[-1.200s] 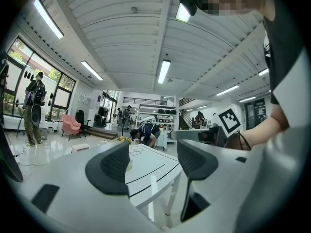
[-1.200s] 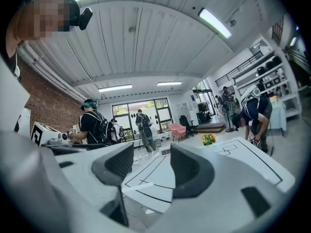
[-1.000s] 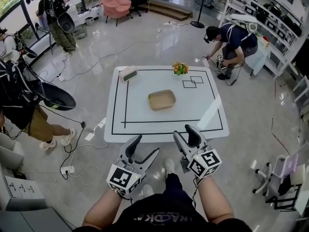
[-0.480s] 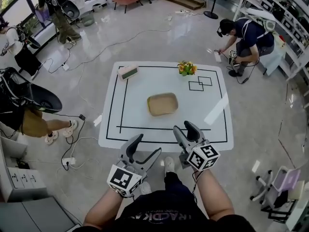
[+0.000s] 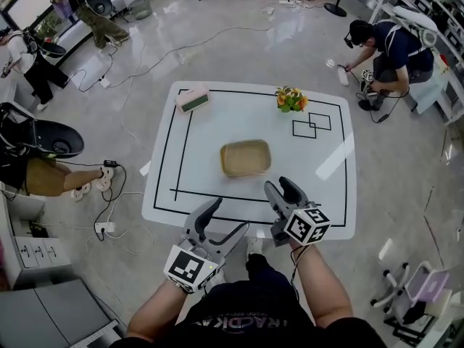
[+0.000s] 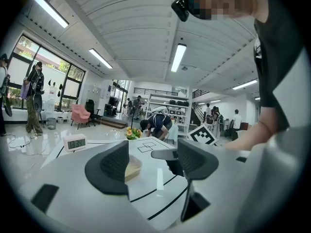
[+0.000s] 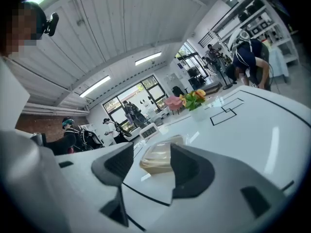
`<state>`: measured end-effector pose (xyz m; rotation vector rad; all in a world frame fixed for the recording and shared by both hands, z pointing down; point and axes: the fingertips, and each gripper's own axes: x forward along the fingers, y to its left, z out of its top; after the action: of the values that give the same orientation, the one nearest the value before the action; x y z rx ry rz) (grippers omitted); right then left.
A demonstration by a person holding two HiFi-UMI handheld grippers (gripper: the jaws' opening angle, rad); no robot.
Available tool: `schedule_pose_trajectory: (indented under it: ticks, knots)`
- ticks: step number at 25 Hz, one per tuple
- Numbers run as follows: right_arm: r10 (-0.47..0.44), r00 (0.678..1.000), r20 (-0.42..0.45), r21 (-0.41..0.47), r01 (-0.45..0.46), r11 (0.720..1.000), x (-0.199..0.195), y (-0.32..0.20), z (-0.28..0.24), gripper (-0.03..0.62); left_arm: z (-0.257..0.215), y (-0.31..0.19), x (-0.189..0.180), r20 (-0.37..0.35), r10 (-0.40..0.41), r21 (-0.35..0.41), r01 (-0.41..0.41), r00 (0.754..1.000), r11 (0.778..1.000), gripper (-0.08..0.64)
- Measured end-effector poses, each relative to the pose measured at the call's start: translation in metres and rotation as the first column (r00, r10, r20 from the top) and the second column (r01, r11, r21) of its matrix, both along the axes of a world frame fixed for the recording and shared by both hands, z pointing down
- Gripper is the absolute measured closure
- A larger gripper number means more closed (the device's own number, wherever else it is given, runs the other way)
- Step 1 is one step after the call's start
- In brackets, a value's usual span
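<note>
Both grippers have come forward since a second ago and now hover at the near edge of the white table. The left gripper and right gripper each have their jaws apart, with nothing between them. Just beyond, a beige tray sits mid-table inside black lines. A clock and flowers stand near the far edge. Cables trail over the glossy grey floor, where a person crouches.

You have bare table on all sides of the tray. The clock and flowers stand well behind it.
</note>
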<state>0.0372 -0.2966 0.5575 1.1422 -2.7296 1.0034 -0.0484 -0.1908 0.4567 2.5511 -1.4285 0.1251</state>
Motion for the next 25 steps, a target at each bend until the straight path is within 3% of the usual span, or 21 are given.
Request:
schedule_pose_trajectory:
  ticks: [12, 25]
  knots:
    - [0.009, 0.997, 0.081, -0.241, 0.011, 0.970, 0.003, -0.042, 0.061, 0.373, 0.021, -0.033, 0.008, -0.020, -0.047, -0.060, 0.046, 0.999, 0.997, 0.255]
    - [-0.019, 0.981, 0.195, -0.400, 0.098, 0.911, -0.019, -0.058, 0.084, 0.373, 0.028, -0.047, 0.005, -0.024, -0.090, -0.101, 0.087, 0.996, 0.991, 0.255]
